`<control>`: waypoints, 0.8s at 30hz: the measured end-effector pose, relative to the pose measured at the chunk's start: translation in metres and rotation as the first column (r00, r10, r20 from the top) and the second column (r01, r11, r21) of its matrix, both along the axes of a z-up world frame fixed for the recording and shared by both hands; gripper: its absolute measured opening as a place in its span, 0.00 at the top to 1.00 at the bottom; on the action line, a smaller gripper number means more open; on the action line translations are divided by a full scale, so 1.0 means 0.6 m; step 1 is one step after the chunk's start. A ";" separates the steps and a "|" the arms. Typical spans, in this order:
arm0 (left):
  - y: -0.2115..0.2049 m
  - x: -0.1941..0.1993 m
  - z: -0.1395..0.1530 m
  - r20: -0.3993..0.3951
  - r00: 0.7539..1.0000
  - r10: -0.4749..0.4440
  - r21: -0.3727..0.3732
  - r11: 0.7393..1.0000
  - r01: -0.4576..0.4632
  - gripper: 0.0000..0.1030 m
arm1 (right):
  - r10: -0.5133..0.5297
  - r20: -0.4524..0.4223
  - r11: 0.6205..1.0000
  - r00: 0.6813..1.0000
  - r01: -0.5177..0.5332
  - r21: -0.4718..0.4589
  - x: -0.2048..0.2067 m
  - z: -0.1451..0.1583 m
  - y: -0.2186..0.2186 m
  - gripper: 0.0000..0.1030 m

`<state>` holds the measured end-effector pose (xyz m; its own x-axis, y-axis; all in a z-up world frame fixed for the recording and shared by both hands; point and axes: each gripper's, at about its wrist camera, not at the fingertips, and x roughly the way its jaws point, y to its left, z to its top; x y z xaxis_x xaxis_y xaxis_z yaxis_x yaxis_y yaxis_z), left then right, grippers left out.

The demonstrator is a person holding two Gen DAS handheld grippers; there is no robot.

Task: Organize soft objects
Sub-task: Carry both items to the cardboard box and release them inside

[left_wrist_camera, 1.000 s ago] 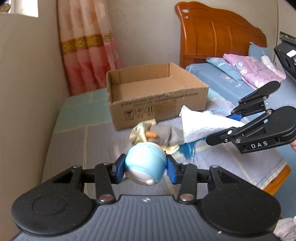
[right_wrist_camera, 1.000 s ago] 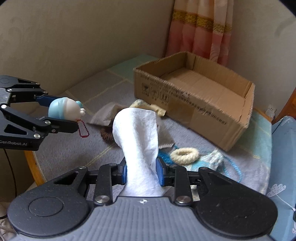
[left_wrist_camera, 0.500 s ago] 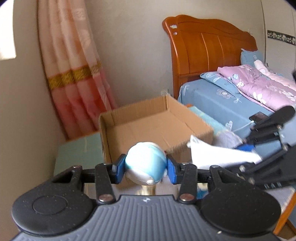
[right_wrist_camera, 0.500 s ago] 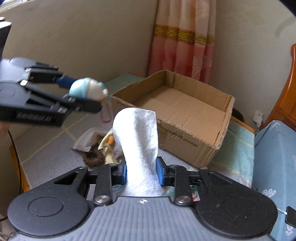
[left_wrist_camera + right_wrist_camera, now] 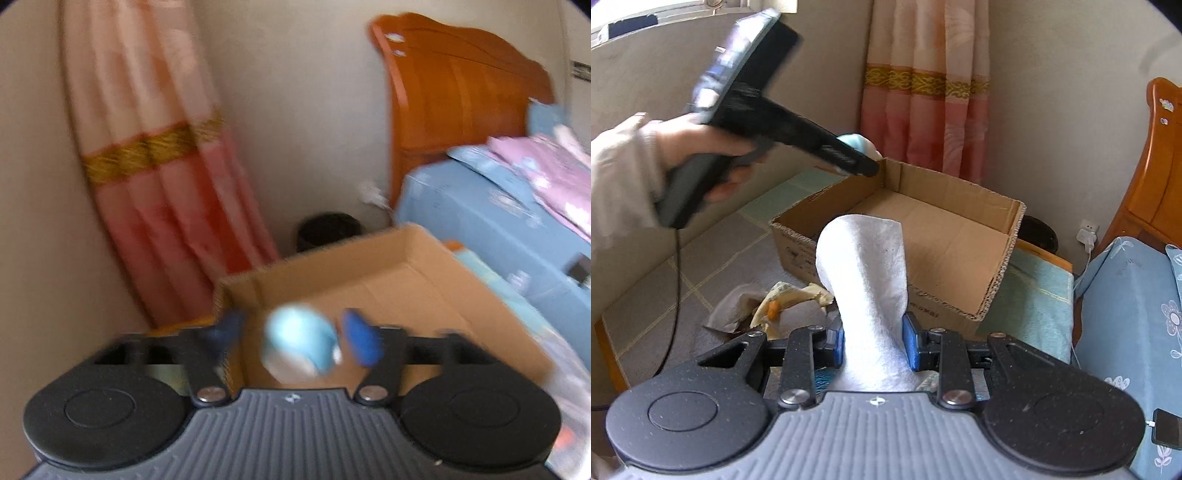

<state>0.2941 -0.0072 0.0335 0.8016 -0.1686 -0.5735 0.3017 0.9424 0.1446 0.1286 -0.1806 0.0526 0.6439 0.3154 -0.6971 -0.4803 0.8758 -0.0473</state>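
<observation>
Over the box's [image 5: 923, 225] ten o'clock corner the left tool [image 5: 295, 334] is opening off the blue toy [image 5: 301, 341], while the right tool [image 5: 873, 341], nearer its six o'clock side, pinches the white cloth [image 5: 868, 280] upright.
</observation>
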 end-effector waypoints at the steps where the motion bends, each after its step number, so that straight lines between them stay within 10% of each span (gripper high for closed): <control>1: 0.001 0.003 -0.004 0.028 0.999 0.035 0.004 0.999 -0.036 0.02 | -0.005 0.003 1.000 1.000 0.005 0.000 0.001 0.001 -0.002 0.67; 24: 0.068 -0.314 0.009 0.037 0.987 0.157 -0.032 0.987 -0.156 0.00 | -0.122 0.008 0.991 0.992 0.123 -0.046 0.152 0.012 0.003 0.67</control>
<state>0.1055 0.0336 0.0389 0.8414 -0.0554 -0.5376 0.1448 0.9815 0.1254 0.2198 -0.1787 0.0596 0.6790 0.2012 -0.7060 -0.3693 0.9248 -0.0916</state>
